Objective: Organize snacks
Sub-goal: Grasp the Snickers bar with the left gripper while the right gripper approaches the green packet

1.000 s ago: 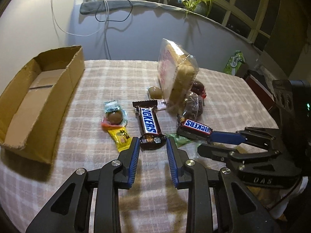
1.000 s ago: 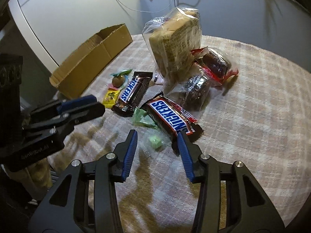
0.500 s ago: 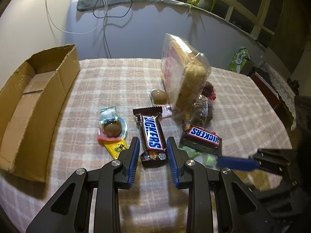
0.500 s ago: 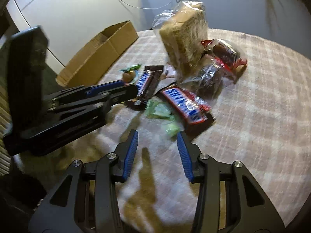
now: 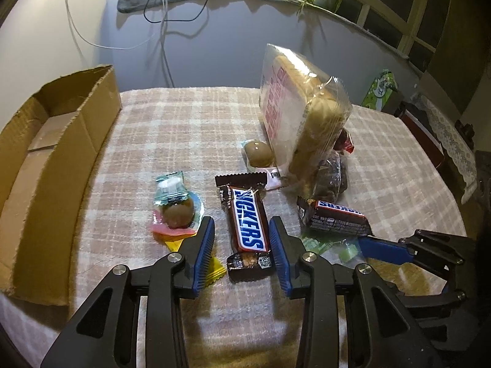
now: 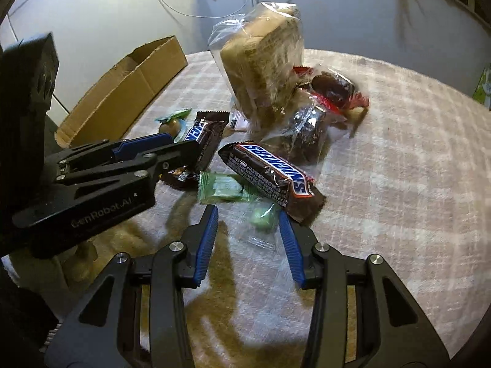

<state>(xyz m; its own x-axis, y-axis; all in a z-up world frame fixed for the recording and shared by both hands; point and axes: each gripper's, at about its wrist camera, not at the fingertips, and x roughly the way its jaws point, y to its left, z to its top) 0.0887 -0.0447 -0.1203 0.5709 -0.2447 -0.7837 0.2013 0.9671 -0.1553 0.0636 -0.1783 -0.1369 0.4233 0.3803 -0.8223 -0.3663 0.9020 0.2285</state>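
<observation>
lengthwise, snickers bar (image 5: 248, 222) between jaws

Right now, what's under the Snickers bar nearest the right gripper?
A green-wrapped candy pokes out from under that Snickers bar, and a clear packet with a green sweet lies by its end. What lies beneath its middle is hidden.

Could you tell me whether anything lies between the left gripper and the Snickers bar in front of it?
Nothing visible does. The left gripper is open, its fingers either side of the Snickers bar. A yellow packet lies under its left finger, off to the side.
</observation>
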